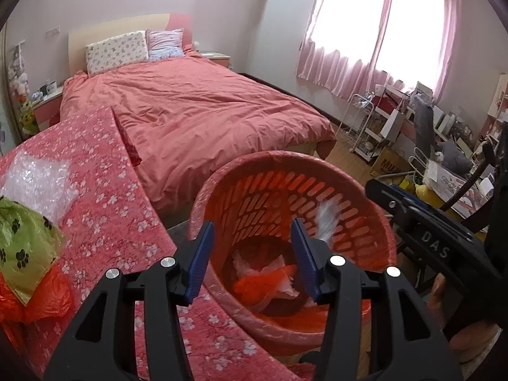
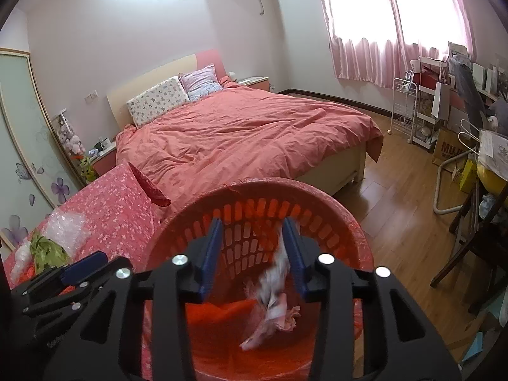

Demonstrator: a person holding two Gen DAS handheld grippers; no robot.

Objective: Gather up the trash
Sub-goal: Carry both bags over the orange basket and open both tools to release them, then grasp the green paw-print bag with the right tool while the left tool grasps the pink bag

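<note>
Two grippers hang over a red slatted basket [image 1: 317, 197] lined with clear plastic, in a bedroom with a pink-covered bed [image 1: 197, 108]. Seen from the left wrist, the left gripper [image 1: 252, 244] has its blue fingers [image 1: 203, 254] parted with nothing pressed between them; below lies crumpled red and white trash [image 1: 270, 282] on the basket's bottom. A white scrap [image 1: 327, 219] shows just beside the right-hand finger, against the basket's inner wall; whether it touches the finger is unclear.

From the right wrist, the right gripper [image 2: 252, 247] also stands with fingers [image 2: 211, 254] apart above the basket [image 2: 333, 197]. A blurred white and pink paper wad [image 2: 273, 289] sits in the gap close to the right-hand finger and down toward the basket floor; the pads do not press on it.

Beside the basket stands a worktop [image 1: 104, 190] under a red flowered cloth, still carrying bubble wrap [image 1: 35, 177], a green paw-print bag [image 1: 22, 247] and a red plastic bag [image 1: 41, 301]. Part of a hand [image 1: 470, 339] grips the other tool at the frame's right edge.
</note>
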